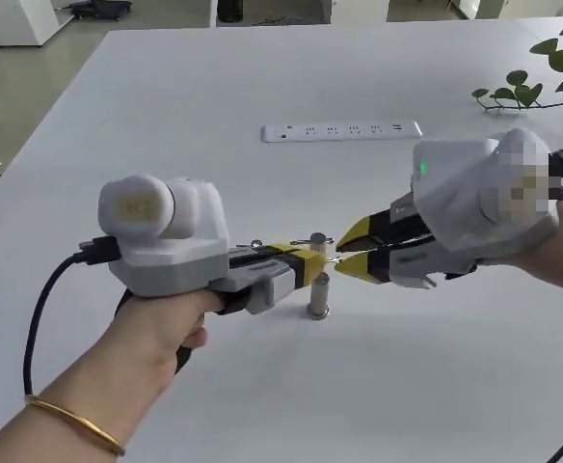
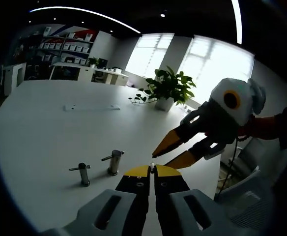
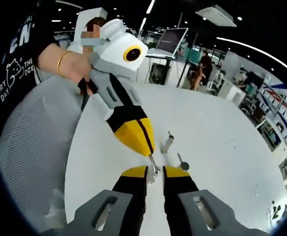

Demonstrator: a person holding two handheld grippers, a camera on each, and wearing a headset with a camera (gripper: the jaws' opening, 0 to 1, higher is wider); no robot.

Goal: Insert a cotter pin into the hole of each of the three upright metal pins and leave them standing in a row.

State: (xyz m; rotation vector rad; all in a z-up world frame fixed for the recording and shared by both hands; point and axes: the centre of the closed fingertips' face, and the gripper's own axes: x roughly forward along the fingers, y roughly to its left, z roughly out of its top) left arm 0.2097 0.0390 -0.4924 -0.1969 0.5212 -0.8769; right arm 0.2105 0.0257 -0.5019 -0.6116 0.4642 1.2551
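I am pinching a cotter pin point(image 3: 152, 160) in my left gripper point(image 2: 153, 172), claw closed. At six o'clock below it, a bare-looking metal pin point(image 1: 319, 296) is standing. My right gripper point(image 1: 340, 255), claw narrowly parted, is facing it. I judge threading comes next, needing fine aiming.

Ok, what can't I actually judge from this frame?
- Head view: rear metal pin, mostly behind both claws.
- Right gripper view: whether the right gripper clamps anything; gap blurred.
- Left gripper view: cotter pin at the left gripper claw tips, too small.
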